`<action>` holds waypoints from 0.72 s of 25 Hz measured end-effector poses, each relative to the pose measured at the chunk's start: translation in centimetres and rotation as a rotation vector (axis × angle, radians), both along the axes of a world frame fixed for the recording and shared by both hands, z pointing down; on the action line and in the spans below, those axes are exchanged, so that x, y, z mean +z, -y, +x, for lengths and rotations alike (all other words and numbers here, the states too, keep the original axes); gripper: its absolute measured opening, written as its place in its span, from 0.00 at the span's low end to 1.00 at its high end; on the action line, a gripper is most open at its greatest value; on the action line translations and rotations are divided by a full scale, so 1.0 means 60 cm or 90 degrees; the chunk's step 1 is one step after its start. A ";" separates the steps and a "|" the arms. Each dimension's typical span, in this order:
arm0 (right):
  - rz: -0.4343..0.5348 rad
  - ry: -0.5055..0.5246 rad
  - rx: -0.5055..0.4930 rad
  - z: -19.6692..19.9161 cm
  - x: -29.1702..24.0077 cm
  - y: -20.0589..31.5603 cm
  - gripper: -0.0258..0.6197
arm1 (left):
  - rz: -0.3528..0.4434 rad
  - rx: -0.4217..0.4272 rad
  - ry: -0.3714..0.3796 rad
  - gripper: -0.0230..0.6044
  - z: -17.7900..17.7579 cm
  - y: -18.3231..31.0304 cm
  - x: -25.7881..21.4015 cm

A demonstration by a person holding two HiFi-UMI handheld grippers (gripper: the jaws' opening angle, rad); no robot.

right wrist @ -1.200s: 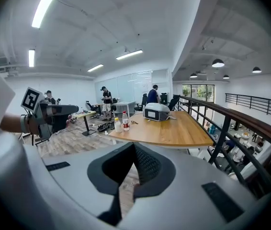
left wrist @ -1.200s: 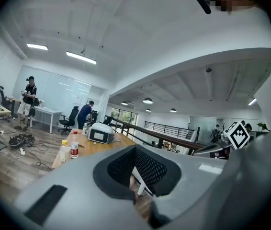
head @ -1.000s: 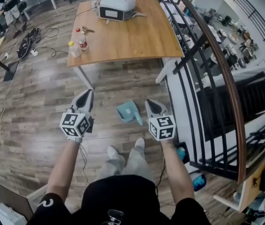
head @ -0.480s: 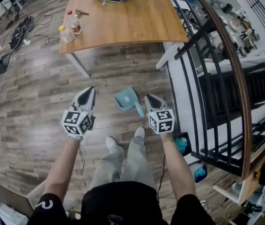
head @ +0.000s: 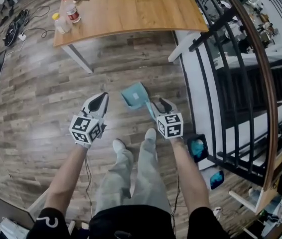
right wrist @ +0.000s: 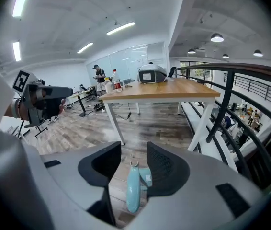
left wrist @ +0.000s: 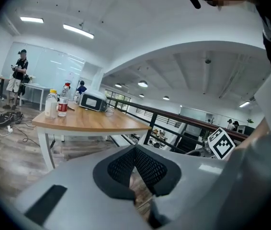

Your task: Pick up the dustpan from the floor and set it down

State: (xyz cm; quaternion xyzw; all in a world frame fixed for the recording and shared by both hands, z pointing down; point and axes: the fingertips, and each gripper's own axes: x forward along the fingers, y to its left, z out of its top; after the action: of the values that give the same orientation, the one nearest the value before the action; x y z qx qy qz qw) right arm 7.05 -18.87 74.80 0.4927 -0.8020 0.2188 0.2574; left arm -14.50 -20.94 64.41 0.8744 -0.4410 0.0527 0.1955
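nearest the camera, the person's two forearms reach down and forward on either side of the legs, with the shoes [head: 118, 145] on the wood floor [head: 41, 108] just behind the grippers. the left gripper [head: 100, 101] is held off to the left, well apart from the task's thing. its jaws are brought together at the tips with nothing between them, and it points fairly level toward the desk [head: 131, 9]. the right gripper [head: 162, 104] is pitched more steeply toward the floor. its jaws have just been opening and now stand apart around the pale teal handle of the dustpan [head: 135, 94]. in the right gripper view that handle [right wrist: 132, 186] lies in the gap, and the pads do not seem to press on it. the dustpan lies flat on the floor just ahead of the right foot, between the grippers and the desk leg, with its pan end pointing away and the black railing [head: 215, 59] close on its right. by my reading the task has barely begun: the approach is made, but no grip is taken and nothing is lifted. closing on the handle, raising the dustpan and setting it down all remain. farther off, two bottles [head: 66, 15] stand on the desk's left end.
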 end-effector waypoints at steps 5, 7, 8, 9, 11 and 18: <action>-0.034 -0.023 -0.007 -0.013 0.095 0.005 0.40 | -0.017 0.012 -0.005 0.03 0.001 -0.003 0.063; -0.046 -0.041 -0.011 -0.015 0.131 0.010 0.43 | -0.019 0.017 -0.003 0.03 0.003 -0.004 0.084; -0.052 -0.047 -0.010 -0.017 0.148 0.014 0.43 | -0.020 0.019 -0.004 0.03 0.003 -0.003 0.092; -0.058 -0.049 -0.008 -0.019 0.164 0.016 0.44 | -0.021 0.020 -0.005 0.03 0.003 -0.002 0.099; -0.076 -0.054 -0.005 -0.025 0.194 0.016 0.44 | -0.025 0.021 -0.005 0.03 0.001 -0.002 0.115; -0.127 -0.084 -0.006 -0.032 0.258 0.005 0.44 | -0.038 0.019 -0.007 0.03 -0.007 0.000 0.155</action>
State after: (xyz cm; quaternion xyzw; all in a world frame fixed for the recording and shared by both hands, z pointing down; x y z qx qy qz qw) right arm 5.12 -19.19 90.26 0.4740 -0.7600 0.2633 0.3583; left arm -14.91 -20.91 73.74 0.8748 -0.4253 0.0639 0.2230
